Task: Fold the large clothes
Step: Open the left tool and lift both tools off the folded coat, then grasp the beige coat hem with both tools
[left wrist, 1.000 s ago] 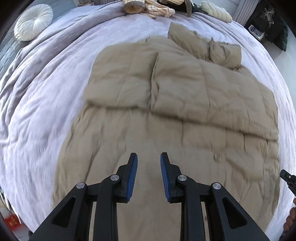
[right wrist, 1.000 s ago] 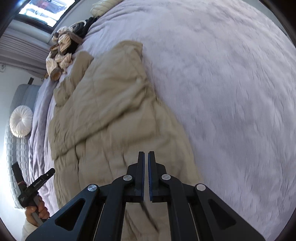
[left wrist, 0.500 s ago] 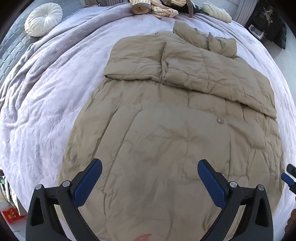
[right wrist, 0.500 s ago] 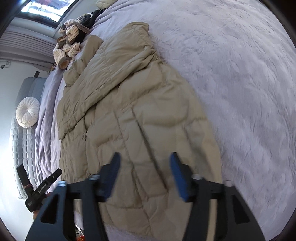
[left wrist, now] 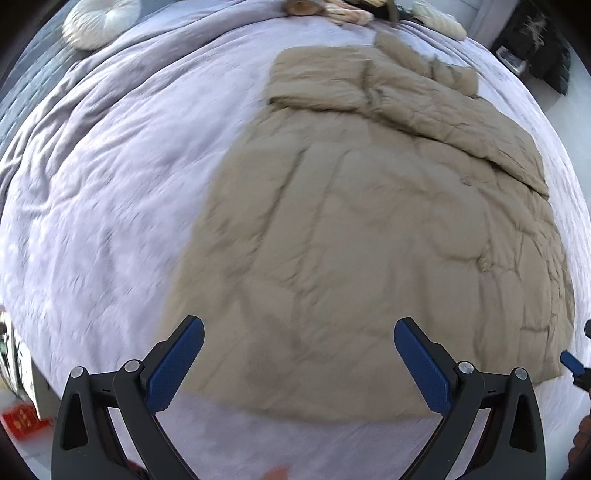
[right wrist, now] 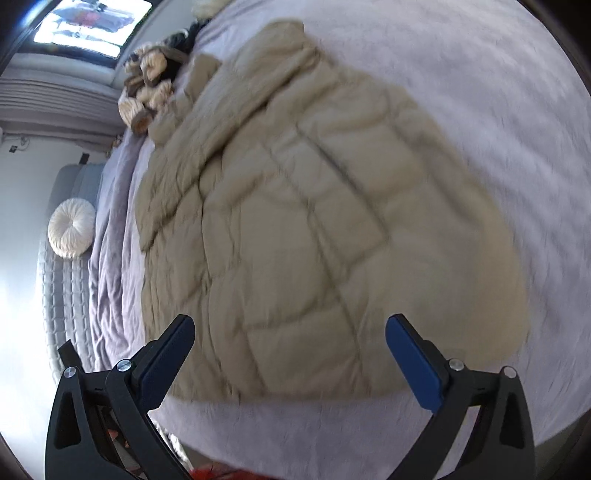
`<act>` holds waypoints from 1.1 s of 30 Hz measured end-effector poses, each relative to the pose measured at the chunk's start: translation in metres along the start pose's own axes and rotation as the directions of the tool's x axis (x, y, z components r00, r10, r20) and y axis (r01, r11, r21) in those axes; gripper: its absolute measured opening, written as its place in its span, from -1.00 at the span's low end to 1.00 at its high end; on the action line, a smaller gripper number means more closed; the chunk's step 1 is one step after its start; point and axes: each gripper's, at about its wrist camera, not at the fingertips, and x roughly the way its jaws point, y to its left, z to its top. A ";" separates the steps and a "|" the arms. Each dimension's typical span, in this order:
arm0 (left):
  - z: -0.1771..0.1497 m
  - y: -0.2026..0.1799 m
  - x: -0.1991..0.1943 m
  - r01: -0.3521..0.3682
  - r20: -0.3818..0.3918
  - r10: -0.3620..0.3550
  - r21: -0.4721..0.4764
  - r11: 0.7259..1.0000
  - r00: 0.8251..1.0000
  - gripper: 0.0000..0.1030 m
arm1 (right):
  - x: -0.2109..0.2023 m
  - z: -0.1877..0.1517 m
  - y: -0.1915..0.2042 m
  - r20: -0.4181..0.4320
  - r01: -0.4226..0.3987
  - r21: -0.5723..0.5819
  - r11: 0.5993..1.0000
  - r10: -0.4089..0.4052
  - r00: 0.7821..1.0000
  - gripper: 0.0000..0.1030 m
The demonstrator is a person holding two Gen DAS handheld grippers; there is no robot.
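Left wrist view: a wide bed [left wrist: 92, 192] under a pale lilac cover, rumpled along its left side. At the head, a round white pleated cushion [left wrist: 99, 18] on a grey quilted headboard; beside it a heap of cream and dark knitted things [left wrist: 343, 11]. Dark shelving at top right, blurred. Spread flat across the cover, a tan quilted coat [left wrist: 369, 229], its upper part folded over near the head, hem nearest the camera. Left gripper [left wrist: 299, 363] over the hem, jaws spread wide, nothing between the blue pads. A red object [left wrist: 22, 421] low on the floor at left.

Right wrist view: same bed [right wrist: 498, 92], bright window at top left, white wall, the round cushion [right wrist: 72, 227] against the headboard. Coat [right wrist: 314, 221] lying lengthwise, hem just ahead of the right gripper [right wrist: 290, 354]. Jaws opening, wide apart, clear of the fabric, gripping nothing.
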 end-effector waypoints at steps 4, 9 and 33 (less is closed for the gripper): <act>-0.021 0.032 -0.001 -0.010 -0.037 0.008 -0.054 0.998 0.999 1.00 | -0.003 -0.017 -0.011 -0.003 -0.021 0.073 0.997 0.021 1.000 0.99; -0.048 0.064 -0.001 0.067 -0.089 -0.080 -0.140 0.988 0.993 1.00 | -0.006 -0.036 -0.024 -0.008 -0.014 0.148 0.989 0.016 1.000 0.99; -0.062 0.071 0.064 0.452 -0.073 -0.529 -0.429 0.782 0.846 1.00 | -0.005 -0.067 -0.091 0.121 -0.152 0.419 0.895 0.110 0.986 0.98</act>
